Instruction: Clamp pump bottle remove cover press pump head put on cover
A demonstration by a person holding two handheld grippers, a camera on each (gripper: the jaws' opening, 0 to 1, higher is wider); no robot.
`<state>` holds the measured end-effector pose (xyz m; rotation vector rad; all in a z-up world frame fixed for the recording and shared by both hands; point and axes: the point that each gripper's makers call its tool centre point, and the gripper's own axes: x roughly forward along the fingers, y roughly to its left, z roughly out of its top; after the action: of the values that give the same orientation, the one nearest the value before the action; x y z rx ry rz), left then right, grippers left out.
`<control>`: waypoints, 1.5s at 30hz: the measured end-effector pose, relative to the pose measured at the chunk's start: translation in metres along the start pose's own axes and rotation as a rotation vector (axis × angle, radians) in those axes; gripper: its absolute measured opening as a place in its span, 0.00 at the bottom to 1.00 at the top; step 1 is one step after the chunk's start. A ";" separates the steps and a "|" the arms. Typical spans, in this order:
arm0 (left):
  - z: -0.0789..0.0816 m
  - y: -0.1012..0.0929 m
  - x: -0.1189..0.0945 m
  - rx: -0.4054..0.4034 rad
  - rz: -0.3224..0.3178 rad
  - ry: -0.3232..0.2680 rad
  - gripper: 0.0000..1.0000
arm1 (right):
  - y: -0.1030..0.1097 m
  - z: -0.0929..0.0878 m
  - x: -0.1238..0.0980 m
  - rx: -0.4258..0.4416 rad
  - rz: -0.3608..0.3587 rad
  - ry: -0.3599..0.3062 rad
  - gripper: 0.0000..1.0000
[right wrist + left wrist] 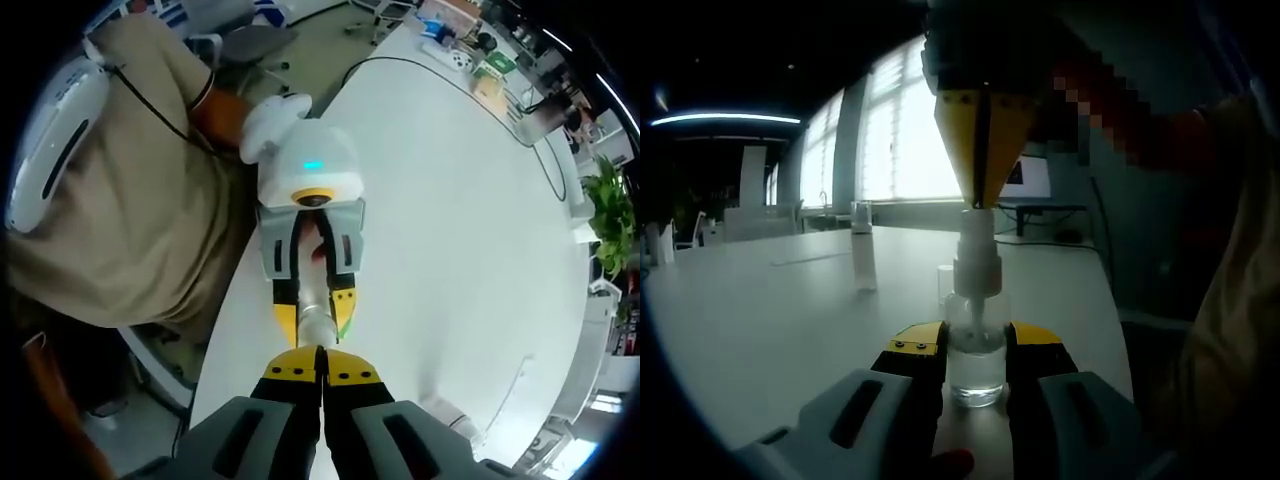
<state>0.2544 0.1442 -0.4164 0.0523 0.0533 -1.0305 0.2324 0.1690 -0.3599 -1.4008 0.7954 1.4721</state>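
In the left gripper view, a clear cover (862, 258) stood upright on the white table (760, 320), well apart from the action, with what may have been a second small clear piece (945, 283) just behind the bottle (too dim to tell). At centre, the left gripper (977, 350) pinched the clear pump bottle (976, 345) around its lower body, a yellow-tipped jaw pressed on each side, the bottle upright on the table. From above, the right gripper (980, 205) came down with its yellow jaws pressed together, their tips touching the top of the white pump head (977, 245). A person's sleeve (1230, 330) showed at the right.

In the right gripper view, a person in a tan top (130, 210) sat at the left beside the table edge. The right gripper (320, 352) pointed straight down onto the pump head (316, 325), jaws together, while the left gripper (312, 300) beyond it clamped the bottle. A potted plant (610, 225) stood far right.
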 end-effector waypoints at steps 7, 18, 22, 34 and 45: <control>0.000 0.000 0.000 -0.001 0.000 0.000 0.14 | 0.000 0.000 0.000 0.003 0.004 0.000 0.00; 0.000 0.001 0.000 -0.001 0.000 0.000 0.14 | 0.000 0.000 0.000 0.011 0.006 0.001 0.00; 0.000 0.001 0.000 -0.001 0.000 0.000 0.14 | 0.001 -0.001 0.003 0.019 0.010 0.007 0.00; -0.001 0.002 0.000 0.001 0.001 0.001 0.14 | 0.001 -0.001 0.006 0.018 0.019 0.041 0.00; -0.001 0.001 0.000 0.002 0.001 0.001 0.14 | 0.002 -0.001 0.006 0.016 0.014 0.034 0.00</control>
<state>0.2556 0.1452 -0.4172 0.0547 0.0529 -1.0301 0.2319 0.1683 -0.3667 -1.4142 0.8377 1.4536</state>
